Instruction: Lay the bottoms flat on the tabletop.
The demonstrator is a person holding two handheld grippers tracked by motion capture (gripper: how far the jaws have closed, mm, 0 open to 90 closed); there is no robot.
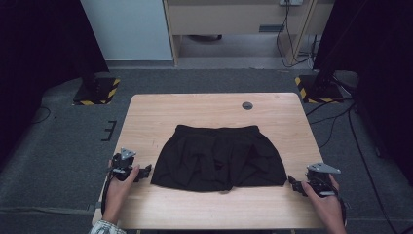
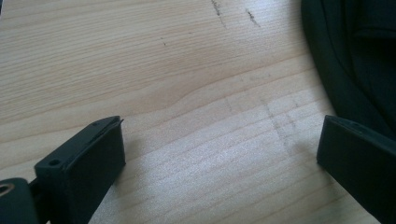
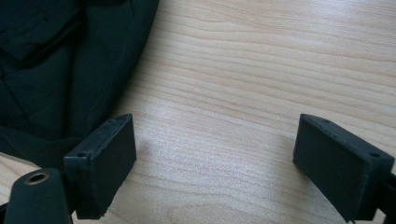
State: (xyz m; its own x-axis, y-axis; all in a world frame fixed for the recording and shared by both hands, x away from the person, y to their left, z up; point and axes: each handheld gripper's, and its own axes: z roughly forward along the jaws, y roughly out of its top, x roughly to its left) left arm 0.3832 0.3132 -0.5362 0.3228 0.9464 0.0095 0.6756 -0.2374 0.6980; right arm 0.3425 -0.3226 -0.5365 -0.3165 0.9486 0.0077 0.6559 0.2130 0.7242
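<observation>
A pair of black shorts [image 1: 219, 158] lies spread flat in the middle of the wooden table [image 1: 214, 109], waistband toward the far side. My left gripper [image 1: 144, 172] rests on the table just left of the shorts' near left corner, open, with bare wood between its jaws; the shorts' edge [image 2: 355, 60] shows beside its right jaw. My right gripper [image 1: 294, 184] sits just right of the near right corner, also open over bare wood, with the dark fabric [image 3: 56, 74] beside its left jaw.
A small round grey cap [image 1: 247, 105] is set in the table near its far edge. Grey carpet surrounds the table, with yellow-and-black striped stand bases [image 1: 96, 91] at the far left and far right and cables [image 1: 341, 117] on the floor to the right.
</observation>
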